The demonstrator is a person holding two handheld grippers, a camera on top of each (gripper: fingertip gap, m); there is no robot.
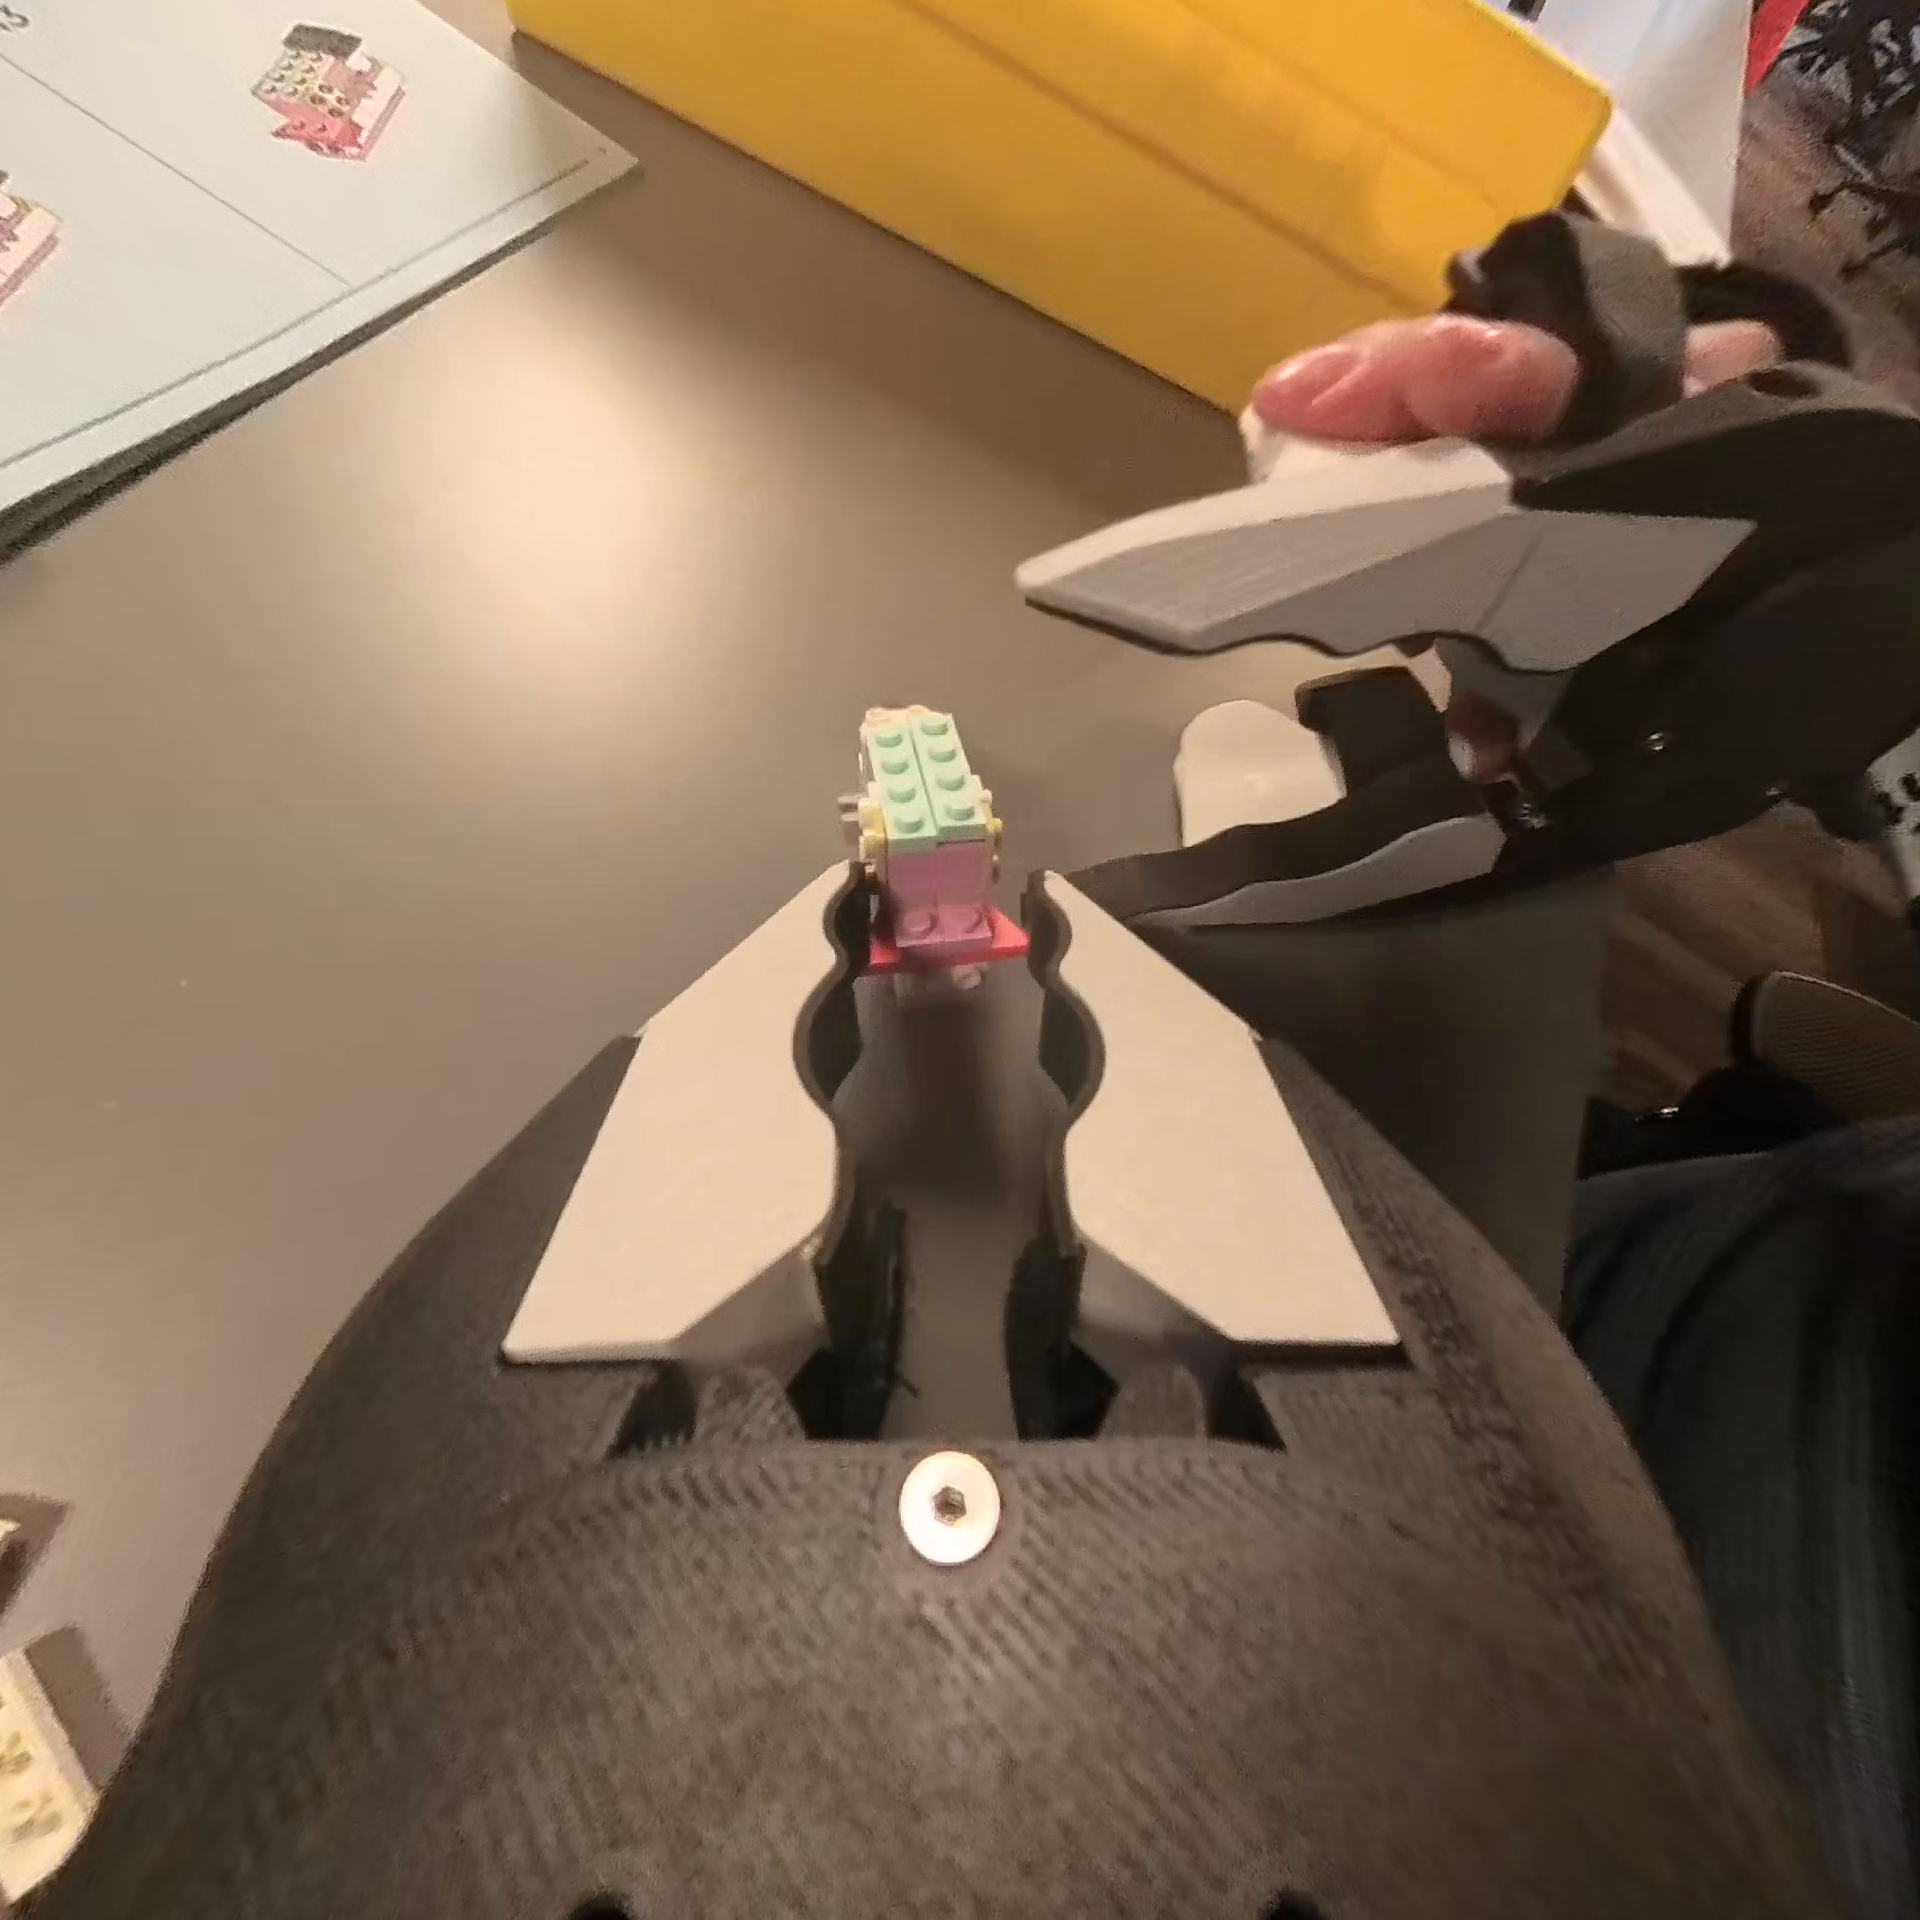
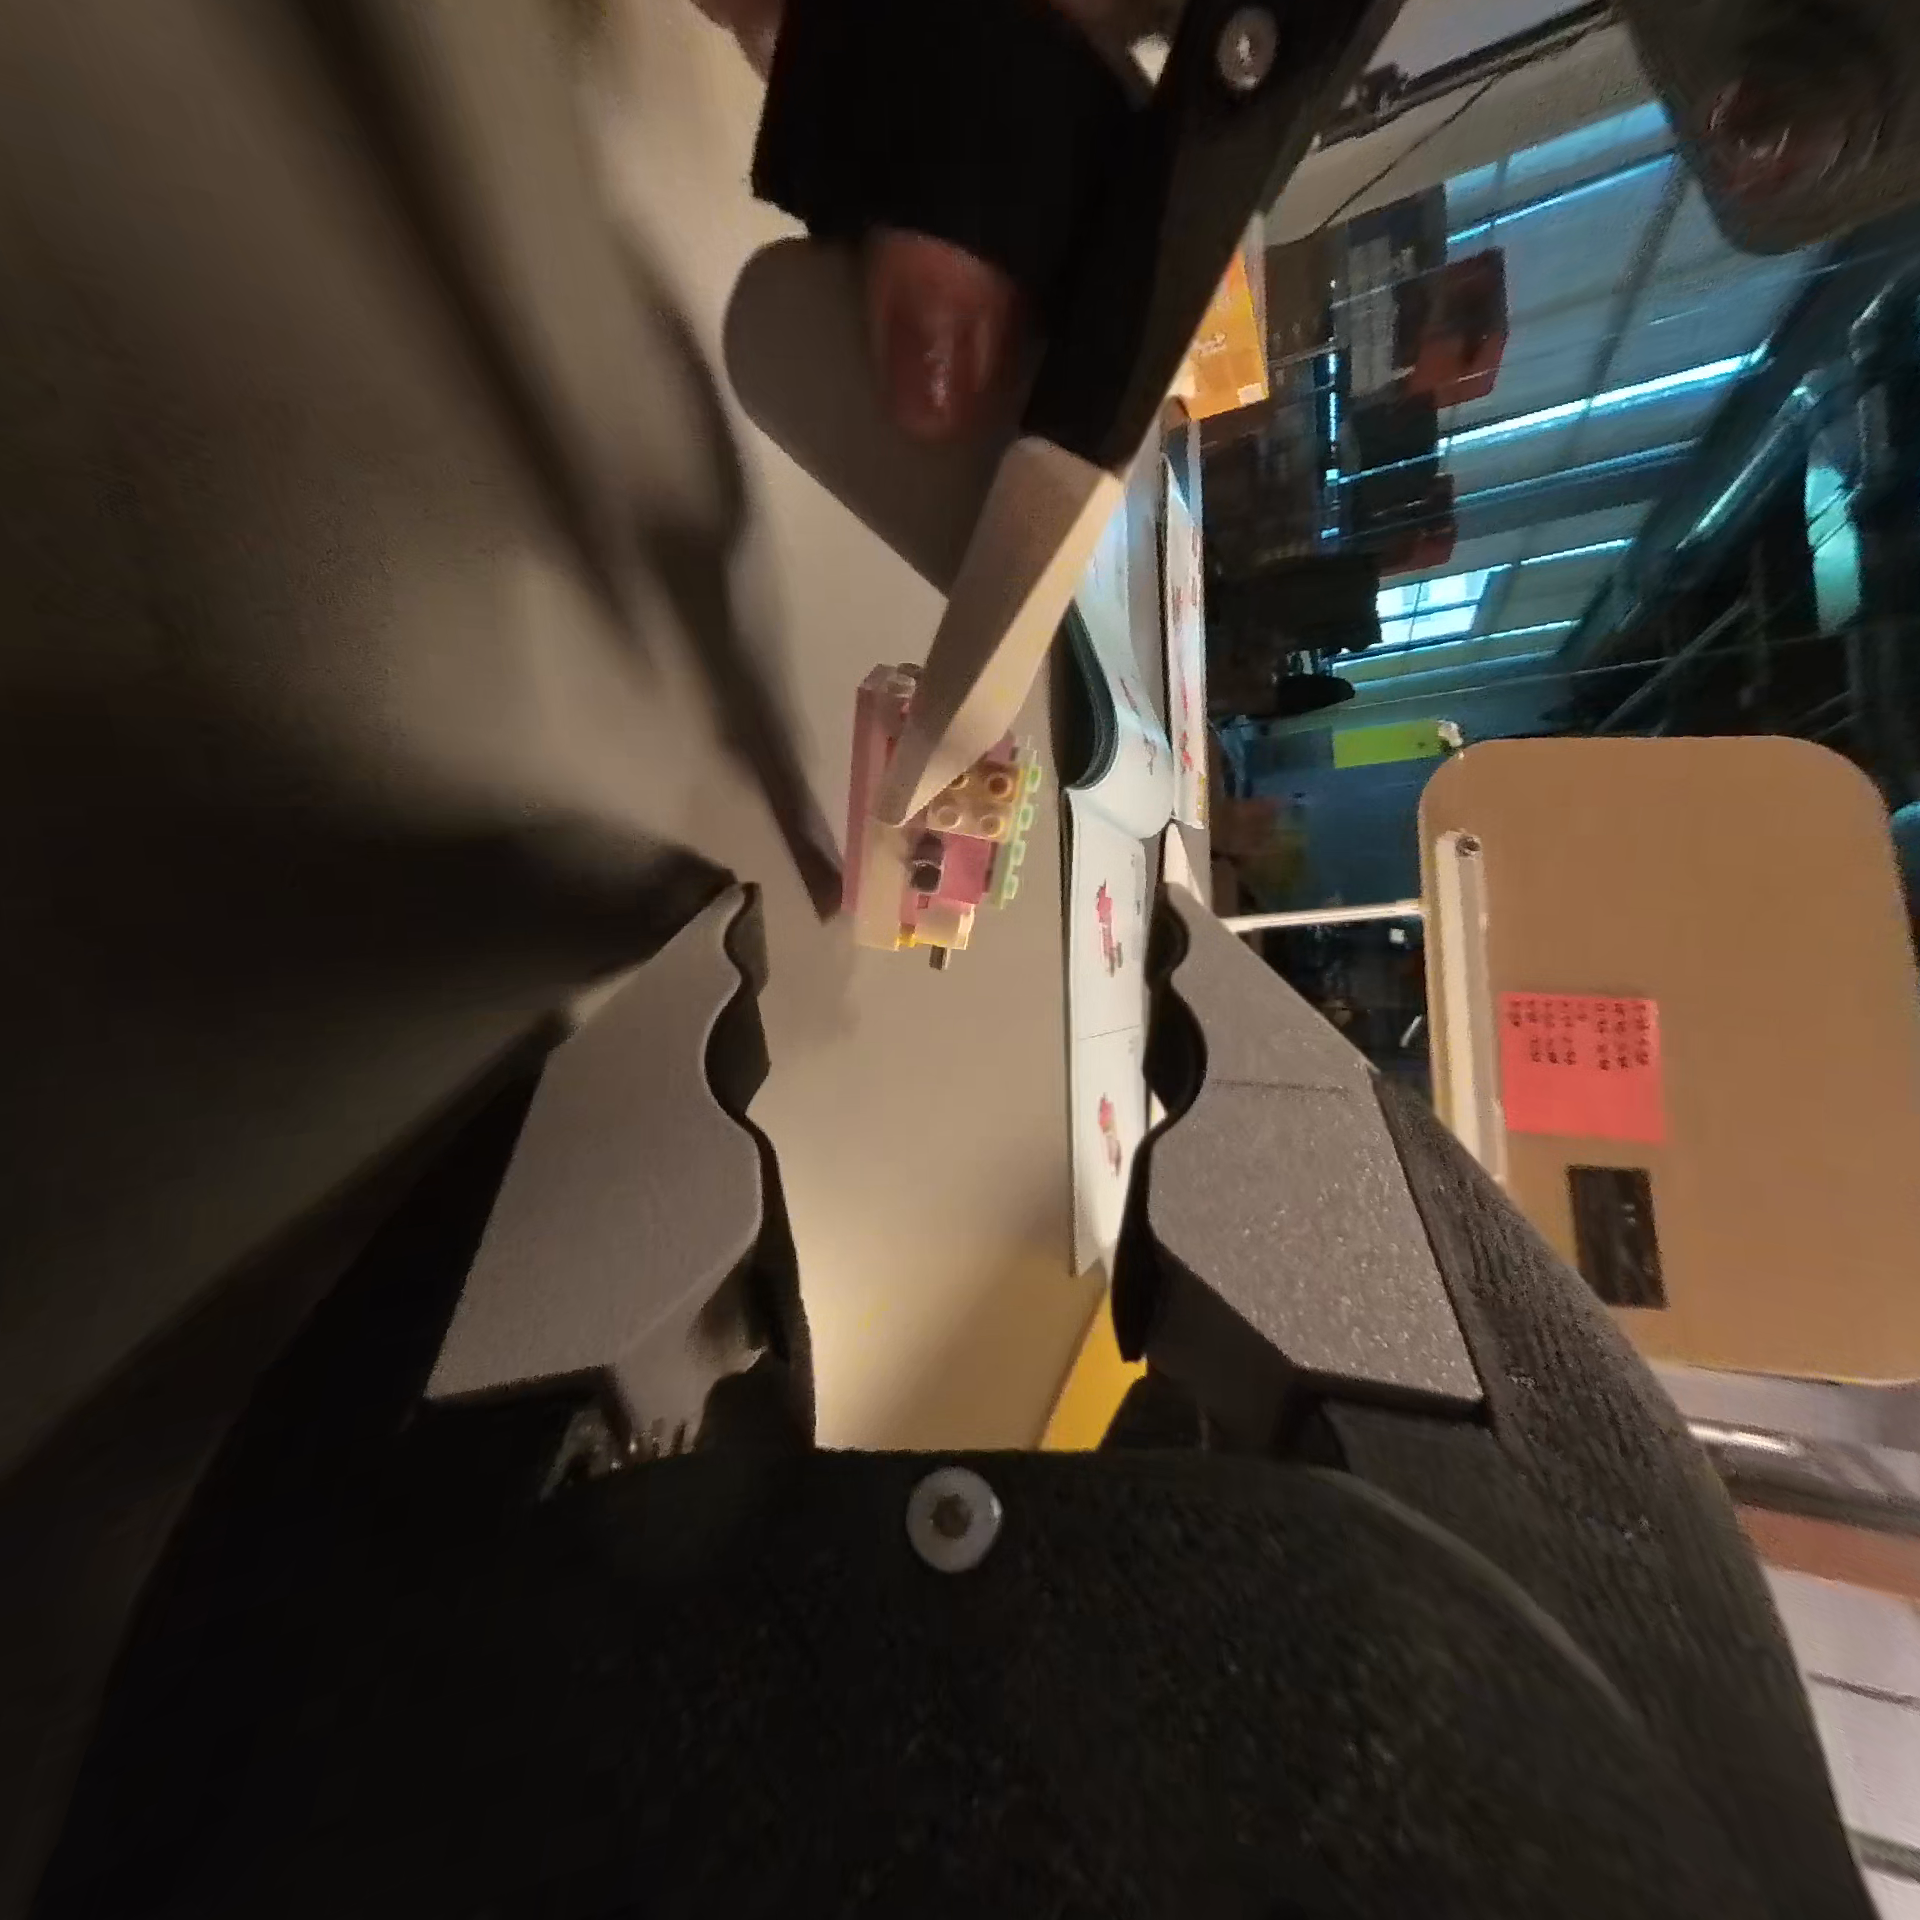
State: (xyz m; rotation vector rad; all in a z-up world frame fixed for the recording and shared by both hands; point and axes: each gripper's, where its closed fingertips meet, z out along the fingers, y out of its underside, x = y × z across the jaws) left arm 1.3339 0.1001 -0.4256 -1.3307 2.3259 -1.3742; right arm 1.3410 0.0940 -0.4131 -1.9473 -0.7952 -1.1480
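A: Left wrist view, centre frame. Left gripper (image 1: pixel 940 914) is clenched on a small brick model (image 1: pixel 930 821): mint-green studded top, pink body, red plate at the base. Both fingertips (image 1: pixel 821 925) press the sides of the red plate; the rest of the model sticks out past the tips, above the grey-brown table (image 1: pixel 520 675)

B: Right gripper?

A: Right gripper (image 1: pixel 1132 707) sits at the right of that frame, jaws spread wide, one grey finger high, the other low beside the left gripper's right finger. Nothing between them. A person's finger (image 1: pixel 1403 384) rests on its top

B: Confirmed from the right wrist view?

A: Yes. Own fingertips (image 2: pixel 743 935) stand far apart in mid frame, with only bare table and the edge of an instruction booklet (image 2: pixel 1107 935) between them. The brick model (image 2: pixel 935 831) shows just above and between the tips, apart from them, with the left gripper's pale finger (image 2: pixel 997 644) laid over it from the top of the frame

B: Surroundings?

A: Booklet at upper left of the left view (image 1: pixel 260 208), open to printed pictures of brick models. Yellow box (image 1: pixel 1091 156) across the top. Loose bricks (image 1: pixel 31 1745) at the lower left edge, blurred. In the right view, a tan board with a red sticker (image 2: pixel 1579 1065) at right
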